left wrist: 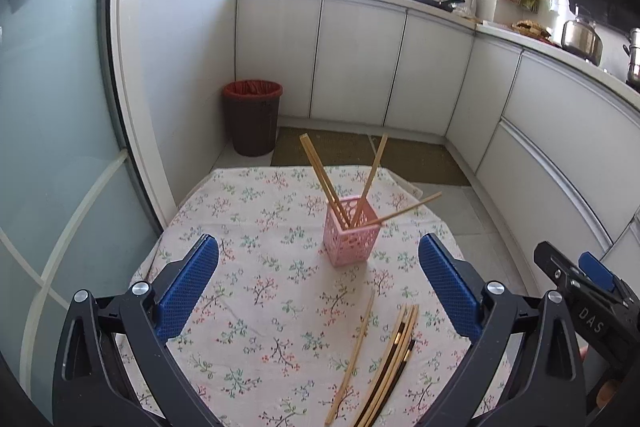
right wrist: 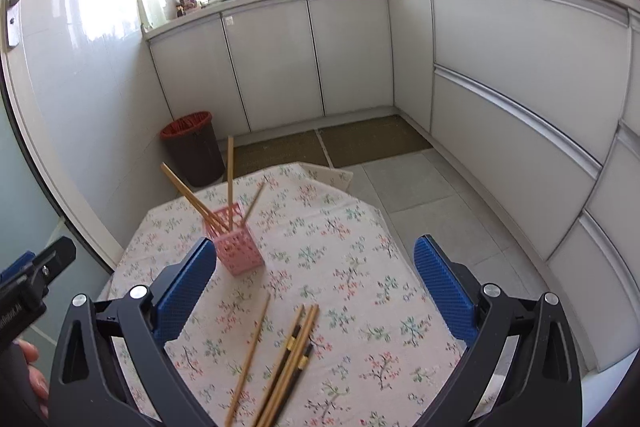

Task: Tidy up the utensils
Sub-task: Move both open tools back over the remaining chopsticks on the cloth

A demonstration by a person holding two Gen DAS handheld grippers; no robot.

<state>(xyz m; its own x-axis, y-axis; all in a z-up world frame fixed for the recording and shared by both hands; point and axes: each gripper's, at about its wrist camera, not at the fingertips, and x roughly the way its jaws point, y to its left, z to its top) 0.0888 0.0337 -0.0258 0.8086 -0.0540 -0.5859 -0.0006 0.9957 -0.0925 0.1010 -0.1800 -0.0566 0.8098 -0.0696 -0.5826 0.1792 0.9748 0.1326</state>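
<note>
- Chopsticks are in two groups on a table [left wrist: 248,211] with a flowered cloth.
- Four chopsticks [left wrist: 320,173] stand in a pink holder [left wrist: 352,237], leaning to different sides; one of them [left wrist: 408,209] lies low over the holder's right rim.
- The holder [right wrist: 236,243] stands upright near the middle of the table, toward the far edge.
- A loose bundle [left wrist: 394,359] of light and dark chopsticks lies flat near the near edge, to the right of the middle.
- One single chopstick [left wrist: 354,355] lies just beside the bundle on its left, apart from it at the far end.
- In the right wrist view, the bundle [right wrist: 292,359] and the single chopstick [right wrist: 250,355] lie between the two blue pads.
- Left gripper [left wrist: 318,267] is wide open and holds nothing; it hovers above the table, with the holder between its pads further ahead.
- Right gripper [right wrist: 316,271] is also wide open and holds nothing; its left pad [right wrist: 188,287] covers the holder's near corner in the picture.
- A brown bin [left wrist: 252,117] with a red liner stands on the floor beyond the table's far left corner.
- White cabinets [left wrist: 360,63] run along the back and right walls.
</note>
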